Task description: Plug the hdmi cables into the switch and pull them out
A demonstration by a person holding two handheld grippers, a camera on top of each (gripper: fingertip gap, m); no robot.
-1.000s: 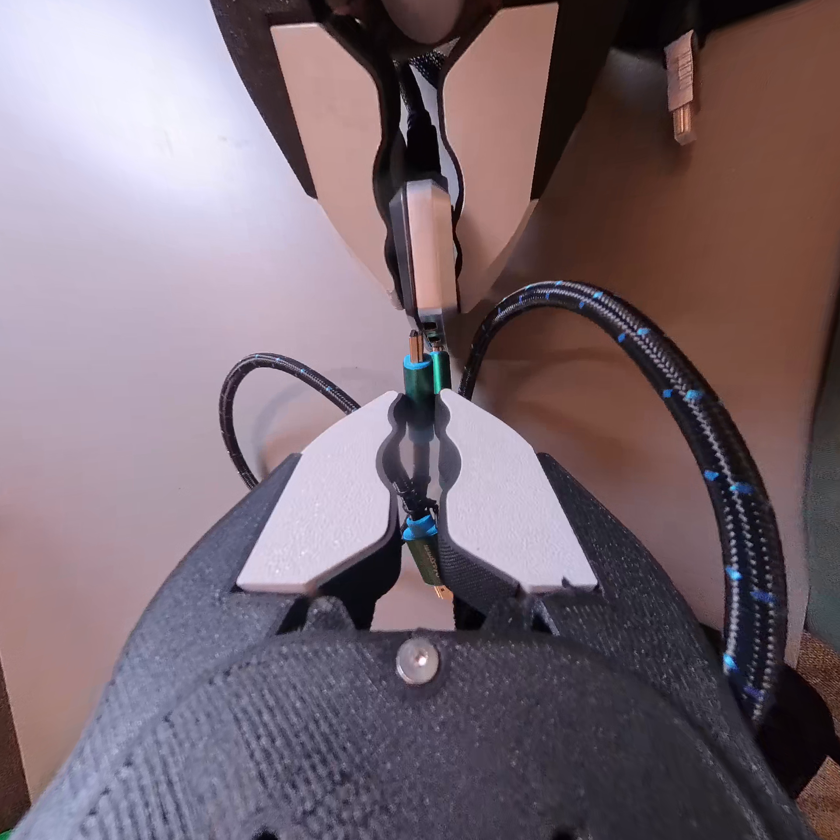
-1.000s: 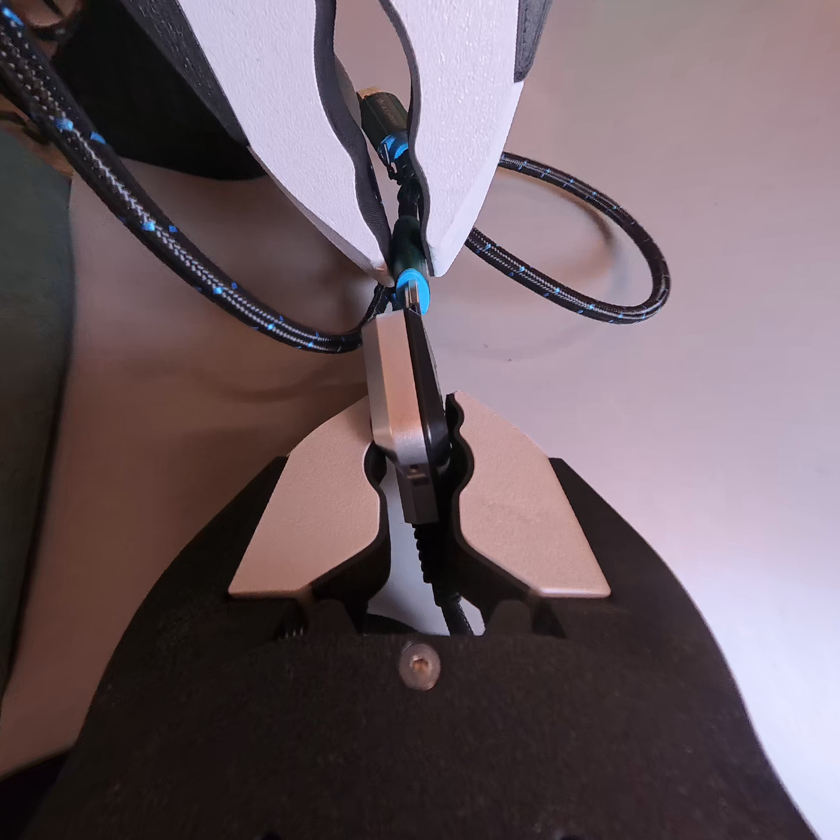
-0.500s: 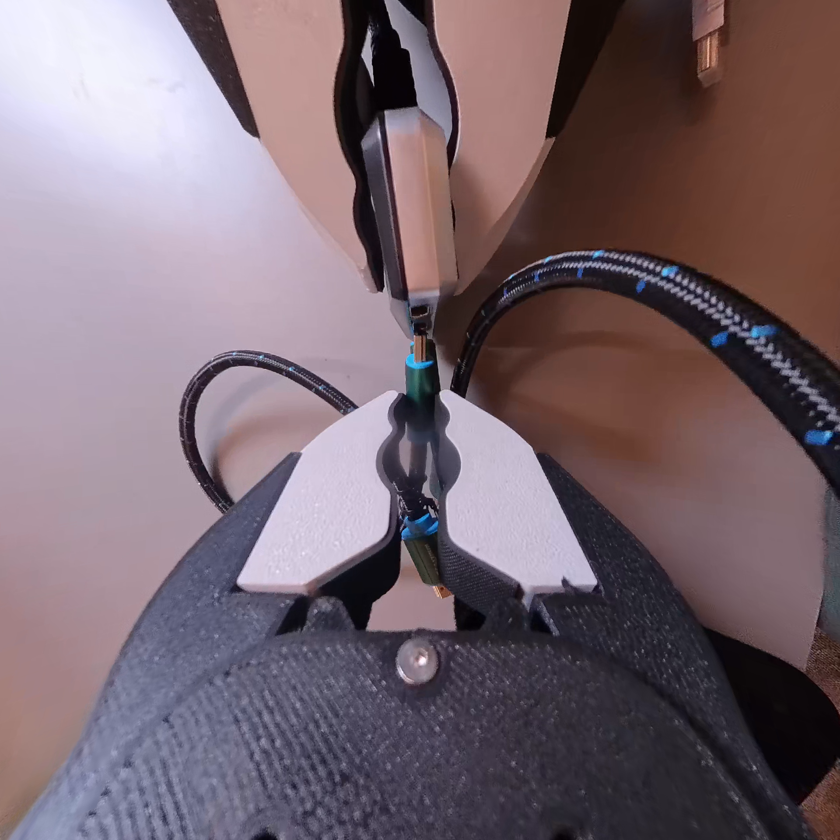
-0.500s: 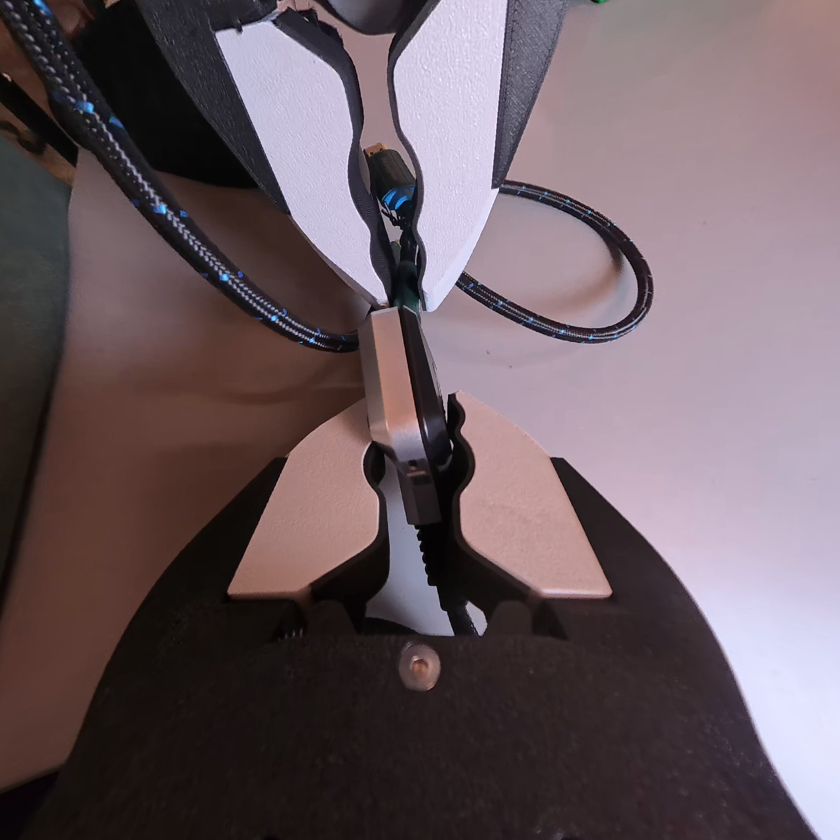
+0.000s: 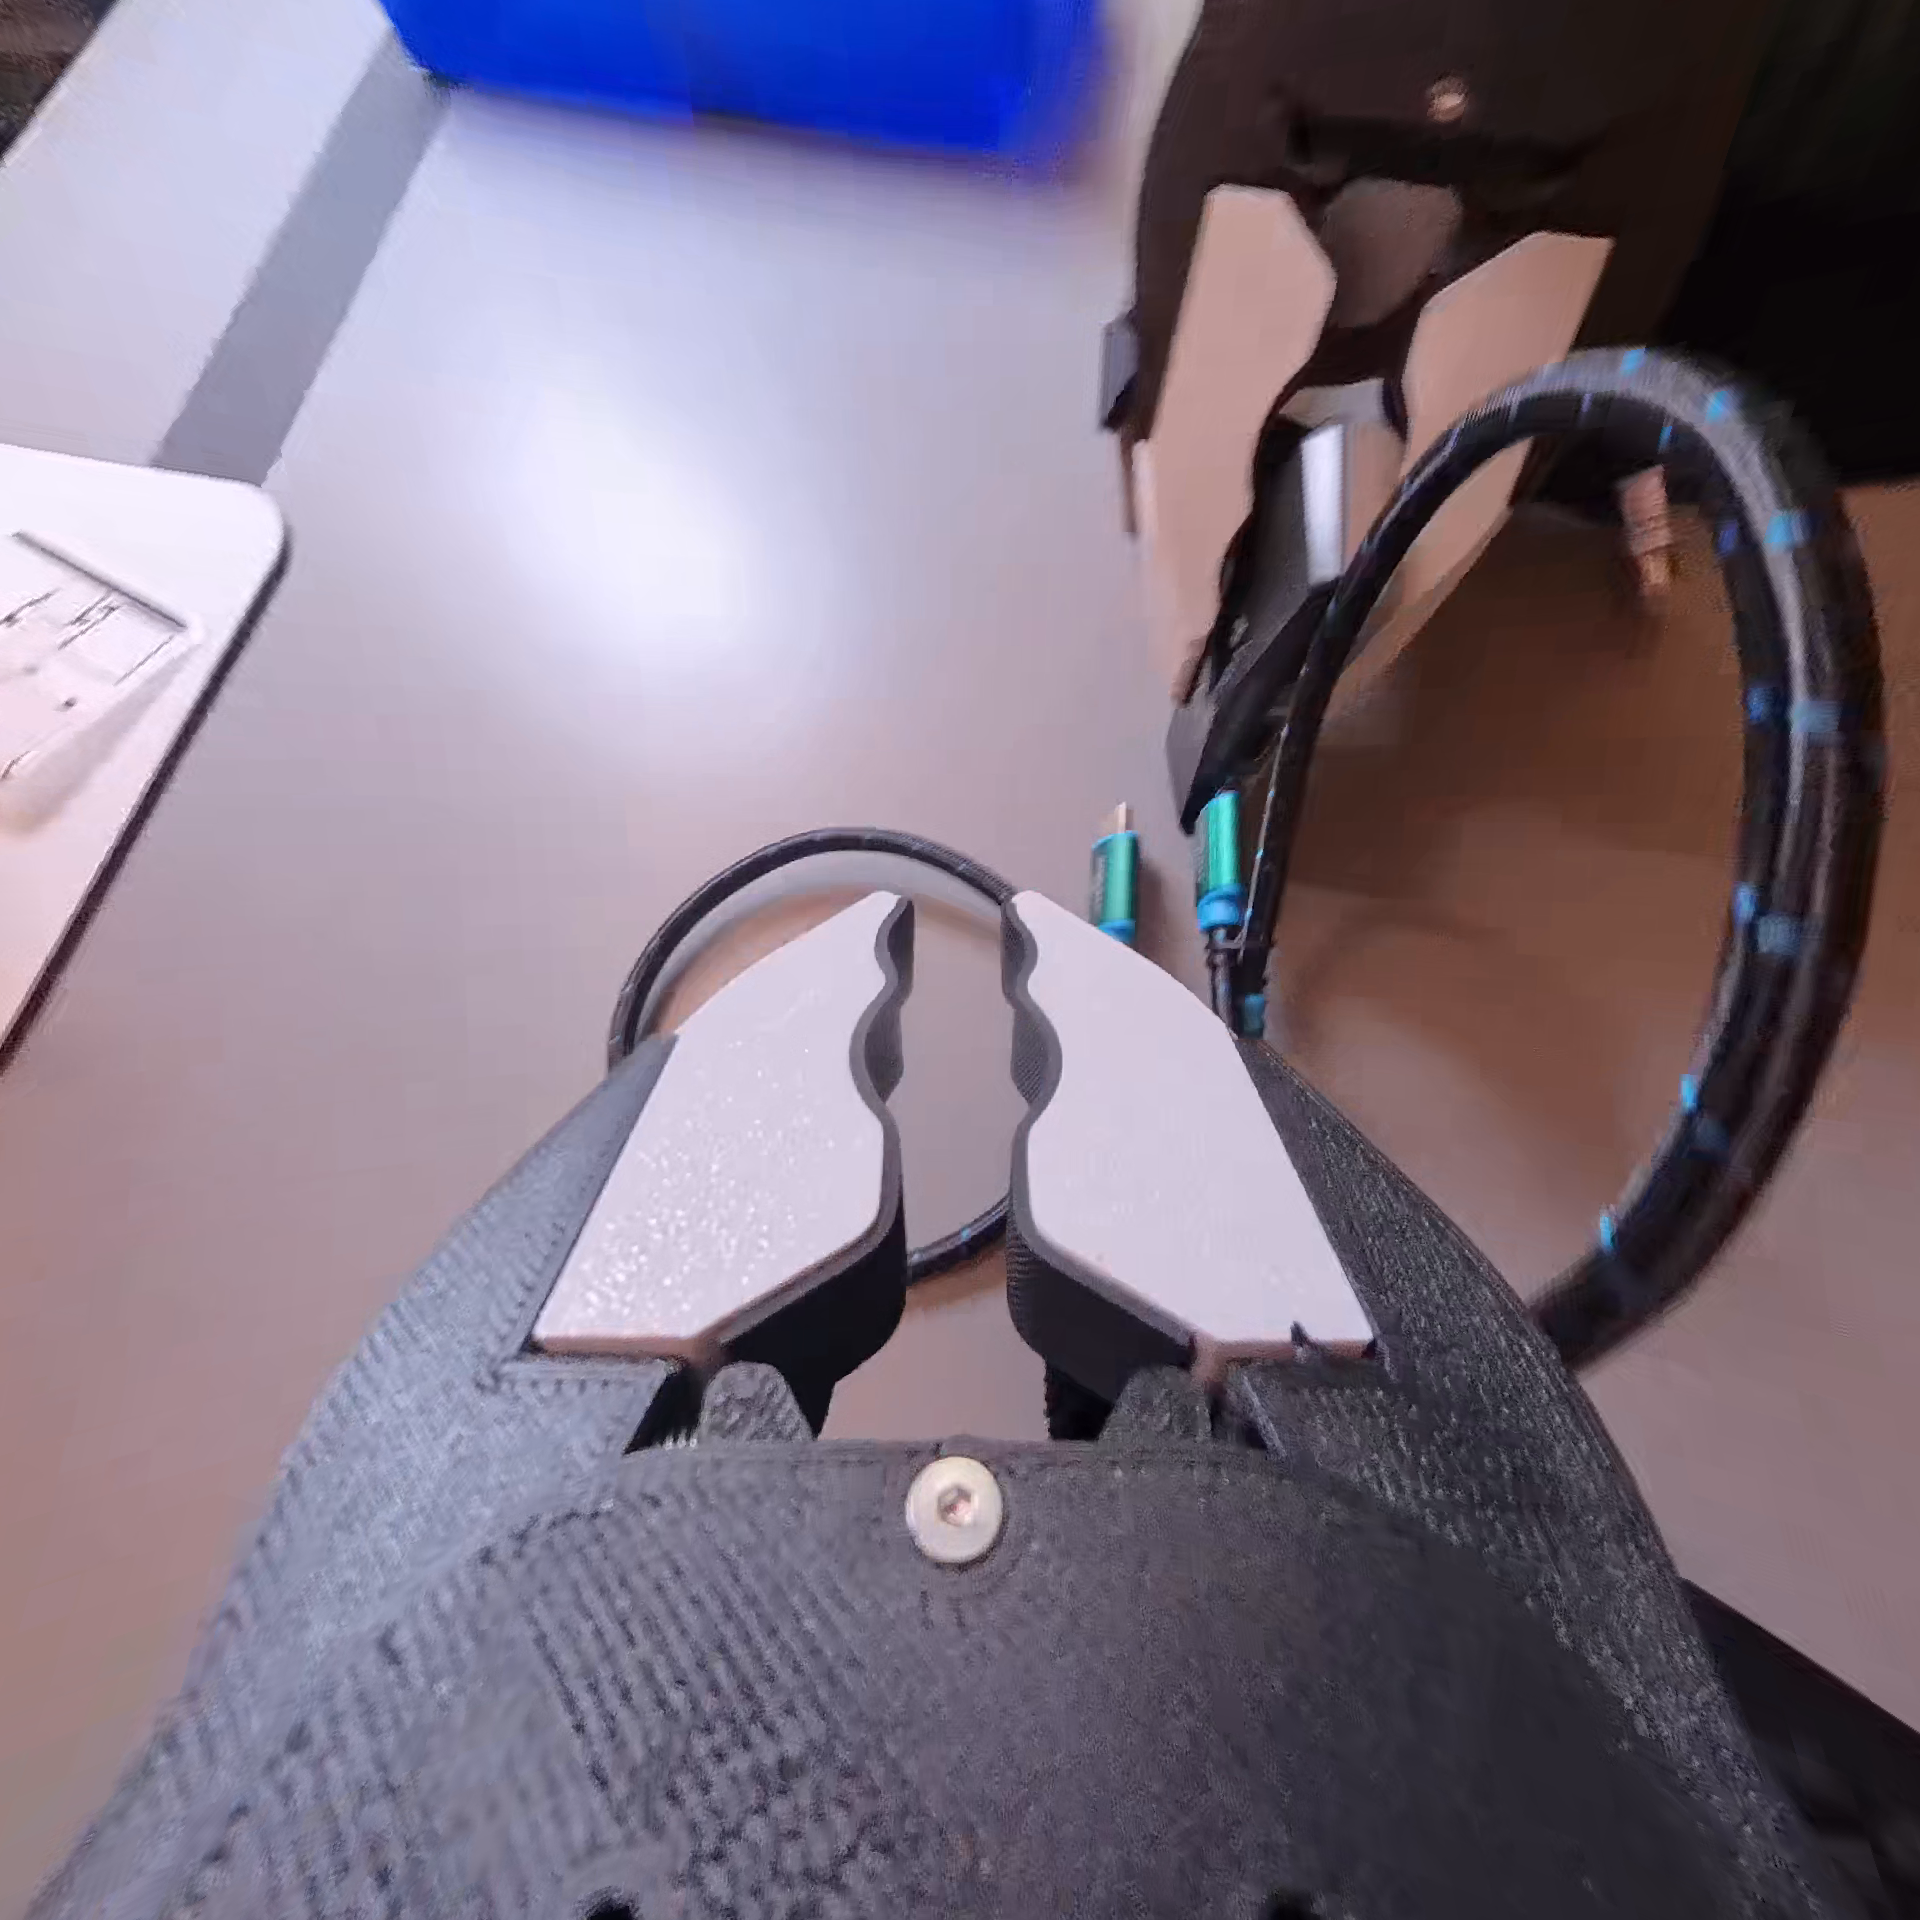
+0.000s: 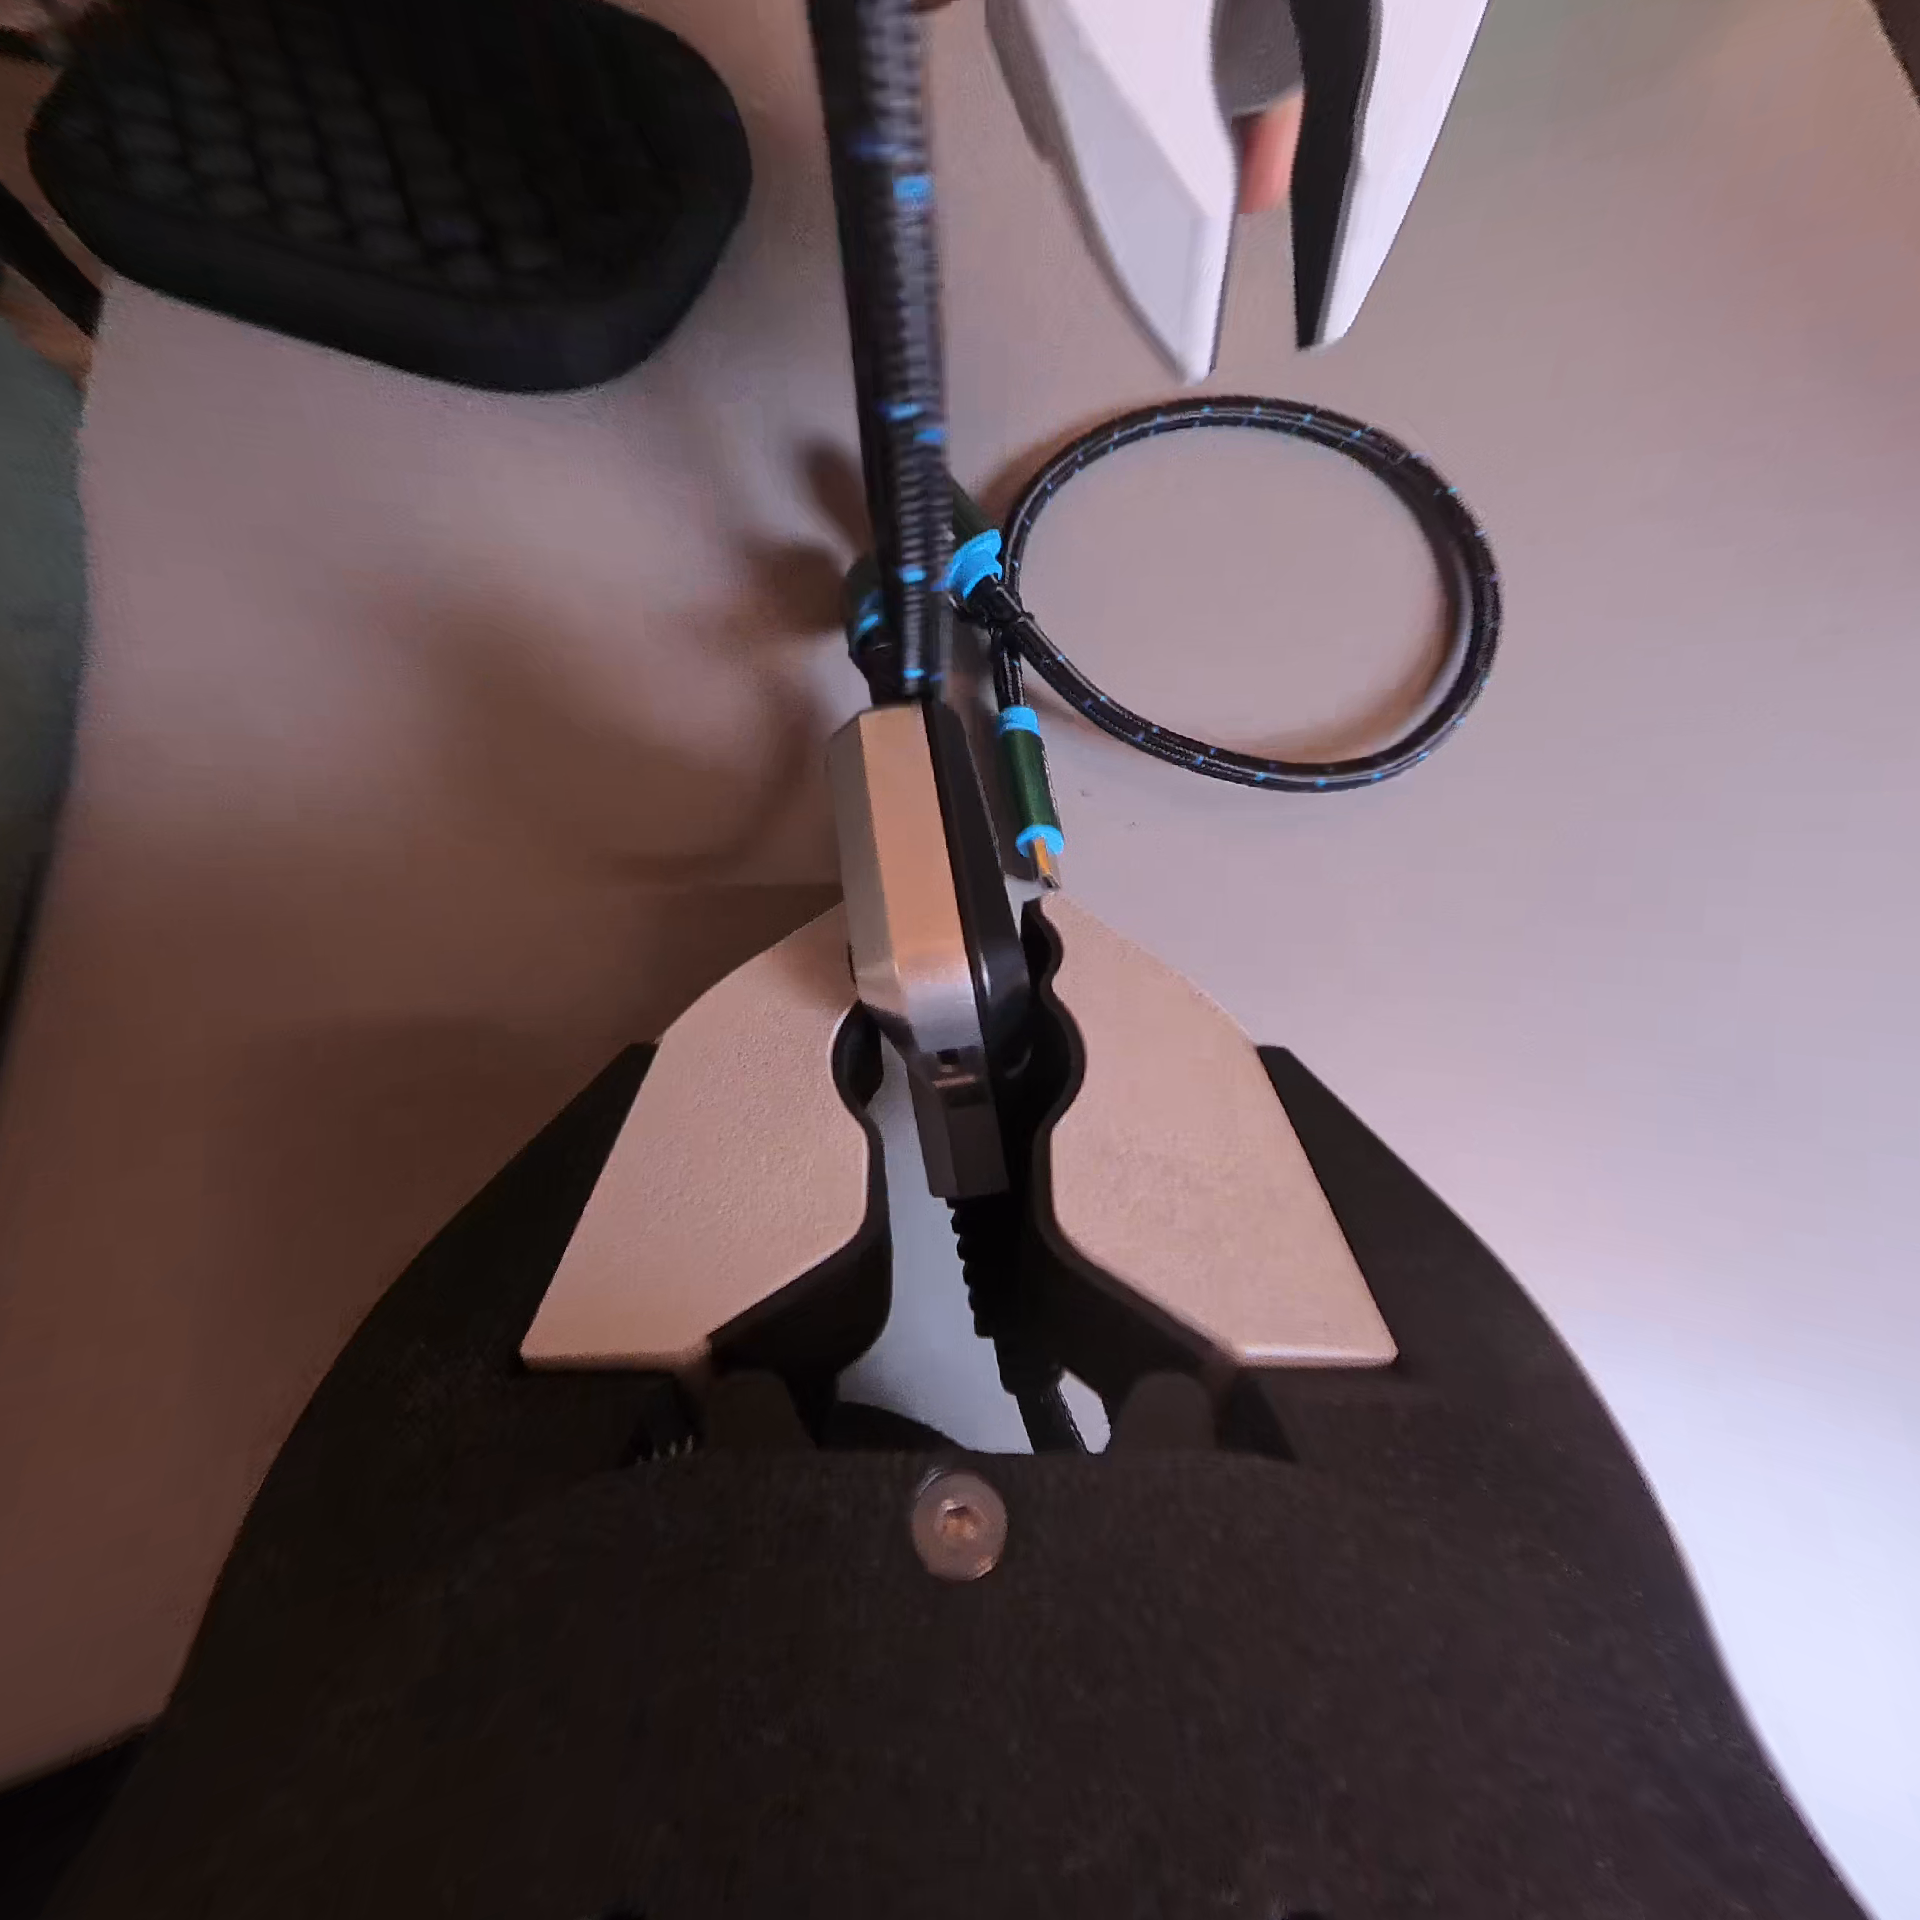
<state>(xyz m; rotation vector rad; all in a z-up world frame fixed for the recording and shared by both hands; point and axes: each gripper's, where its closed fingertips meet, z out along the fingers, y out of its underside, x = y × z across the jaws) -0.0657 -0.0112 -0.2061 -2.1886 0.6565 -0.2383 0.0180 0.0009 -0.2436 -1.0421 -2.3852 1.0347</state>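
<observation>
My left gripper (image 5: 954, 914) is open and empty, lifted above the table. Past its tips lie a thin black-and-blue braided cable (image 5: 821, 847) in a loop and a loose green plug (image 5: 1114, 883). A second green plug (image 5: 1218, 860) sits at the end of a grey adapter (image 5: 1236, 717). My right gripper (image 6: 940, 925) is shut on that grey adapter (image 6: 899, 862). The loose green plug (image 6: 1029, 800) hangs beside it. A thick braided cable (image 6: 894, 312) runs up from the adapter's far end. The left gripper (image 6: 1257, 348) shows open at the top.
A blue bin (image 5: 727, 62) stands at the table's far side and a white flat device (image 5: 83, 644) lies at the left. A black mesh pad (image 6: 395, 187) is at the upper left of the right wrist view. The thick cable arcs in a wide loop (image 5: 1818, 831). The loose green plug (image 6: 1029, 800) lies around 5 cm away from my right fingertips. Look for it in the left wrist view (image 5: 1118, 873) too.
My left gripper opened, let go of the green plug and pulled back and to the left. The right gripper kept its hold on the adapter.
</observation>
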